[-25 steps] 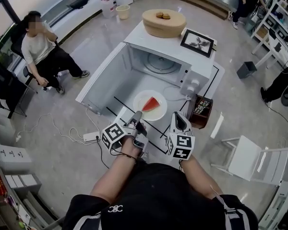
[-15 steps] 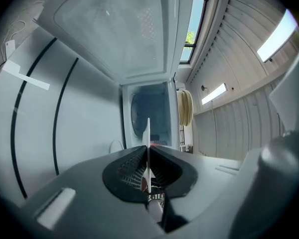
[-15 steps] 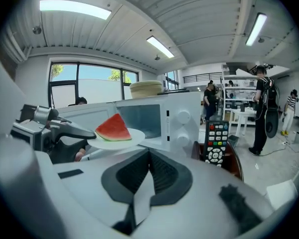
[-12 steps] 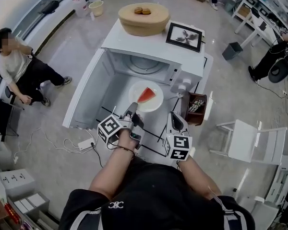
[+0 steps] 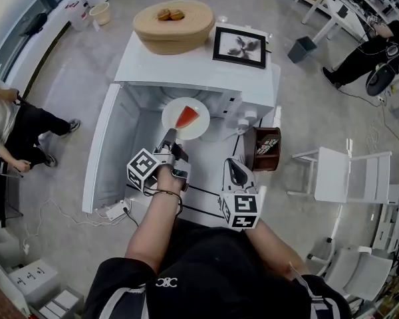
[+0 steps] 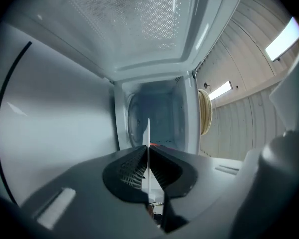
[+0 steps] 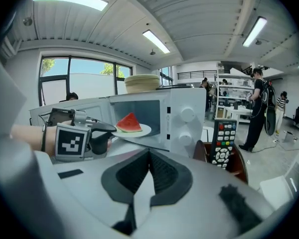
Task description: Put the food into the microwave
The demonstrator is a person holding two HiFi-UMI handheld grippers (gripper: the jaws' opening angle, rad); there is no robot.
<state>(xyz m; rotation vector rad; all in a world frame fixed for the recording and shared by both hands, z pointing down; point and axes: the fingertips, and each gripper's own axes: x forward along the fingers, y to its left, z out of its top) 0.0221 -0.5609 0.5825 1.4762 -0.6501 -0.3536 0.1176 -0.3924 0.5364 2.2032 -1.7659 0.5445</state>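
the watermelon (image 5: 186, 117) on its plate (image 5: 199, 125) had advanced from in front of the microwave (image 5: 199, 68) into its mouth, upper centre of the head view. the left claw (image 5: 169, 137) clamped the plate's rim. the right claw (image 5: 234, 170) sat closed, empty, lower centre. insertion looked nearly done.

Left gripper view shows the plate (image 6: 148, 151) only edge-on, the watermelon slice (image 5: 186, 117) almost hidden; the head view's left edge cuts off a seated person (image 5: 20, 128).

Glossy white against matt black
A smooth, glossy white plate (image 5: 186, 118) is pinched between the ribbed, matt black pads (image 6: 132, 169) of the left gripper (image 5: 167, 141); beyond them, the smooth, faintly shiny white walls of the microwave (image 5: 199, 65) are seen.
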